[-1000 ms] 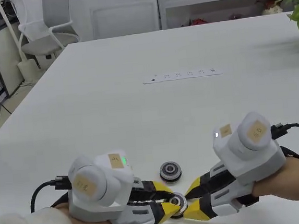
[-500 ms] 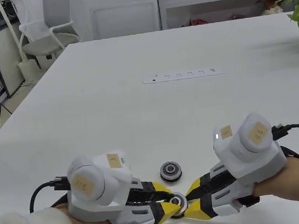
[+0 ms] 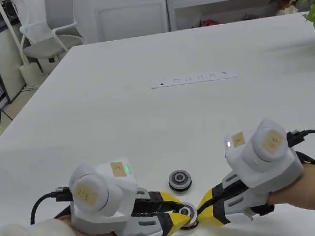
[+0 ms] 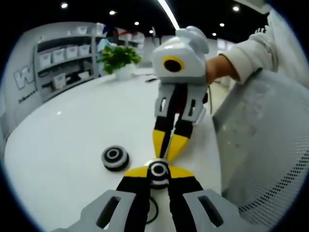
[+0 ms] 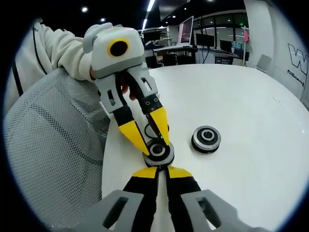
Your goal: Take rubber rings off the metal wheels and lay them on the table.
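Left gripper, right gripper pinch round, black-rimmed metal wheel.

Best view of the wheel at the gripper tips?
Right gripper view: the small round metal wheel shows nearly whole, hub and rim. Left gripper view hides its lower edge; head view shows it small, partly hidden.

I'm in an open office or lab space, at a big white bench with a power strip on it, a swivel chair beyond and a mesh chair back beside me. Shelves of storage bins, a potted plant, computer monitors and recessed ceiling lights stand around.
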